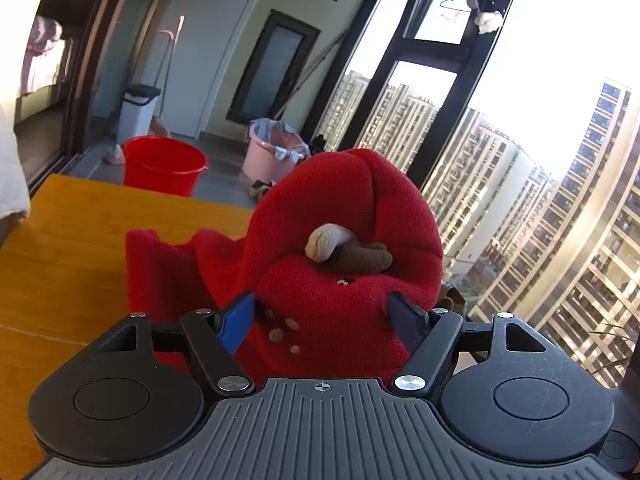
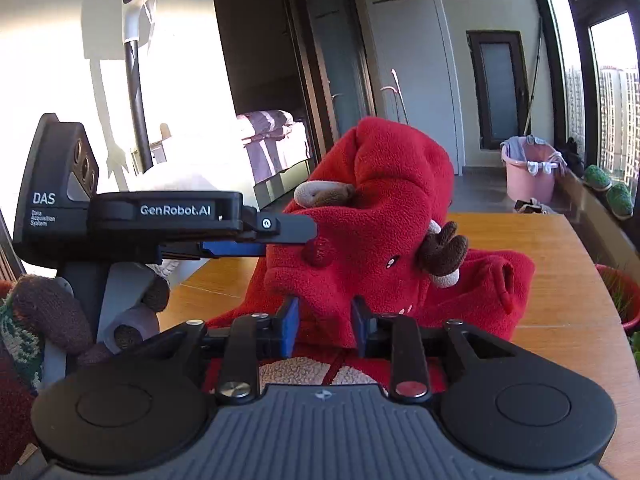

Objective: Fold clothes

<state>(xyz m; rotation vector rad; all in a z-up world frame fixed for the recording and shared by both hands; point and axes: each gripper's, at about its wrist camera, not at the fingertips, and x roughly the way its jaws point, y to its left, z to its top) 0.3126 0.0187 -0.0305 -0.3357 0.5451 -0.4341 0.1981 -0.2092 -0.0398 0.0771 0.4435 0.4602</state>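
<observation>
Red fleece garment point(image 2: 372, 240) heaped on the wooden tabletop point(image 2: 560, 280), partly lifted. It looks like a hooded reindeer piece: small brown-and-cream plush antlers point(image 2: 442, 256) sewn to the hood, cream patch low at the front.

Left gripper point(image 1: 320, 320): jaws fairly wide, with a thick wad of fleece filling the gap between them. Both pads touch cloth, so it appears to be pinching the bundle. From the right wrist view it comes in from the left and meets the cloth high up.

Right gripper point(image 2: 325, 326): jaws narrow, pinched on a fold of the same fleece near the tabletop's near edge.

Beyond the far edge: red bucket point(image 1: 164, 166), pink basin point(image 1: 272, 152) on the floor by the windows.

Handling, by judgement: fleece is soft, light and bulky; it springs back rather than creasing and slumps wherever it is unsupported. It is not slippery, so the pads should hold. The antlers are lumpy and will spoil a flat fold. Best holds are seams, hem or hood edge, a single layer, not a wad.
</observation>
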